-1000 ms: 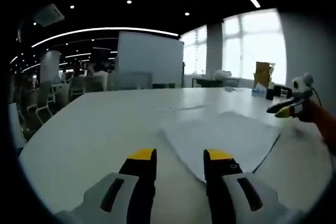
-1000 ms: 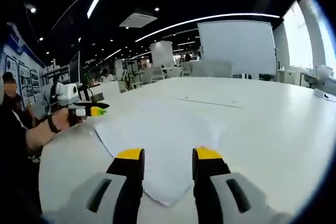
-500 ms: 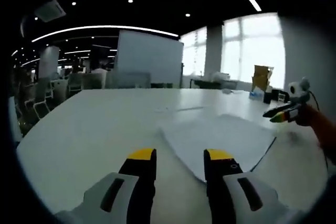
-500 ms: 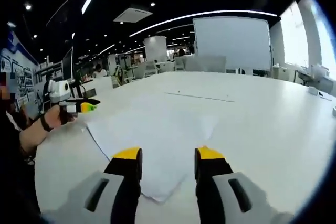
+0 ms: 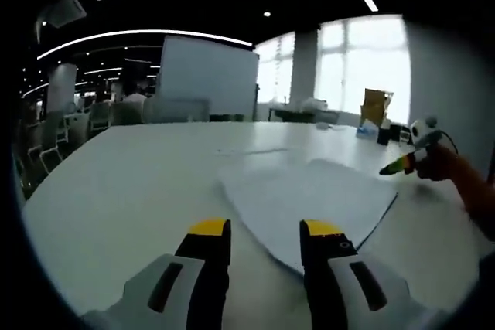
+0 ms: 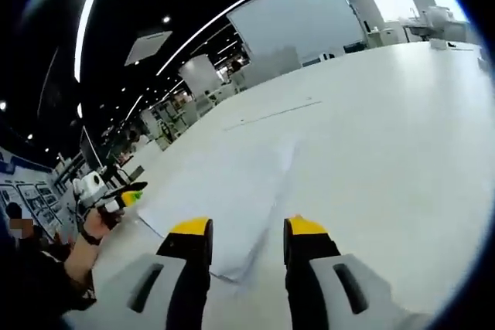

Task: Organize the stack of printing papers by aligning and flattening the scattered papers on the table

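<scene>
A loose stack of white printing paper lies on the white table, its sheets slightly fanned at the near corner. My left gripper hovers open just above and beside that corner, holding nothing. The right gripper shows at the far right edge of the stack in the left gripper view, held by a hand. In the right gripper view the same paper spreads ahead, and my right gripper stands open over its near corner. The left gripper appears at the stack's left side there.
A large whiteboard stands beyond the table's far edge. Small boxes and items sit by the bright windows at the right. Office chairs line the left. A thin dark line marks the tabletop beyond the paper.
The right gripper view has tilted and rolled, so the table now slopes up to the right. The left gripper view shifted slightly. The paper has stayed put.
</scene>
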`<move>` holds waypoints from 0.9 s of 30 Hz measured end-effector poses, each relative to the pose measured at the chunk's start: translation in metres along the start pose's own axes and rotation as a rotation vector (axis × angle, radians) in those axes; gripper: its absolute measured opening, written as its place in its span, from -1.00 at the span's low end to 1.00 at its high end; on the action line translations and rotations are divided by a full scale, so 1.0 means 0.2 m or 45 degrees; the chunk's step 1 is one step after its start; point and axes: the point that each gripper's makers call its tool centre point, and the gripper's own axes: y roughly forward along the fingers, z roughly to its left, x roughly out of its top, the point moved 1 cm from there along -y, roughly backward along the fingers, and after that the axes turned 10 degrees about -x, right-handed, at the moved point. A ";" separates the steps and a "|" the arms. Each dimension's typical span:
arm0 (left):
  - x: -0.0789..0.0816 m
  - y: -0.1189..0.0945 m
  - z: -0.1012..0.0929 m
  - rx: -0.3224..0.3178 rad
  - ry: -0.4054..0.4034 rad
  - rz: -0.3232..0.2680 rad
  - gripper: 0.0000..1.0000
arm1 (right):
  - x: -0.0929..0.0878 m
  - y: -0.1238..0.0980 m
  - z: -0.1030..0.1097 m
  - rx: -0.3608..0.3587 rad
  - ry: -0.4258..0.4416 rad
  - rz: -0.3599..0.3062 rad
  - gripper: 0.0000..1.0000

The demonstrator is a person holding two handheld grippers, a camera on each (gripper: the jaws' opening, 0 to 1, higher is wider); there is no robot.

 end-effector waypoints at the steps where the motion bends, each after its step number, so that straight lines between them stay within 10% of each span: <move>1: 0.00 0.00 0.01 0.001 -0.013 -0.003 -0.21 | 0.00 0.00 0.01 0.003 -0.002 0.001 -0.36; 27: -0.08 -0.10 0.00 -0.054 -0.067 0.060 -0.19 | 0.02 0.01 0.25 0.048 -0.310 -0.102 -0.35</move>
